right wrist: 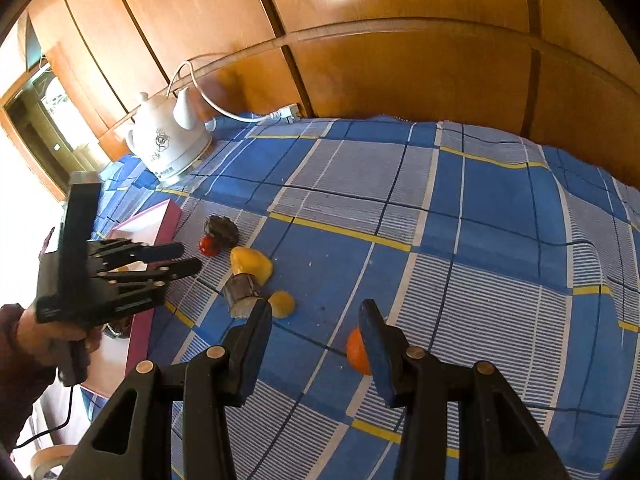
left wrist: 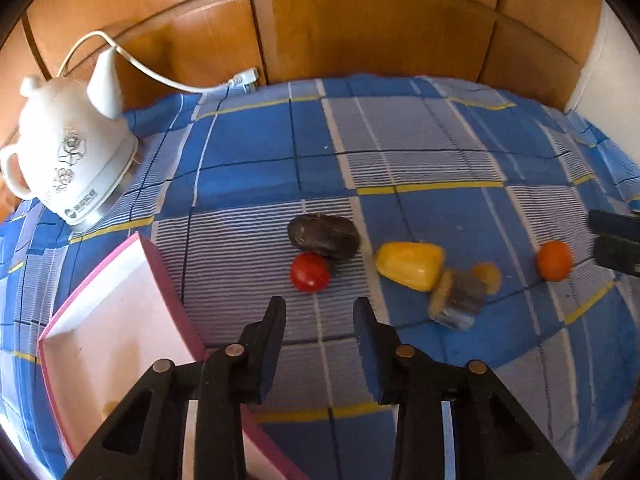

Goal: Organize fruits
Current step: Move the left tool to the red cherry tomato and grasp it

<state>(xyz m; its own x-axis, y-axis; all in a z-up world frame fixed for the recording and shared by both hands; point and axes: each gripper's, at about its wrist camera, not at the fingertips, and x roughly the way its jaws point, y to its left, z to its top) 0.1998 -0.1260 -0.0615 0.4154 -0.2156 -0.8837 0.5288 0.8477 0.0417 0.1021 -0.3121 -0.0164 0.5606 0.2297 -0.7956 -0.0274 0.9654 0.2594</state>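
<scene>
Above the checked cloth (left wrist: 440, 148), both the left tool (left wrist: 320, 308) and right tool (right wrist: 316, 312) hang agape, gripping nothing.

The left tool (left wrist: 319, 312) sits low in the frame's centre, fingers parted and holding nothing. The right tool (right wrist: 316, 314) is likewise spread wide and unloaded, bottom centre.

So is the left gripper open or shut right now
Open. In the left wrist view the left gripper has a clear gap between its jaws with only tablecloth showing through; the red tomato lies just beyond.
</scene>
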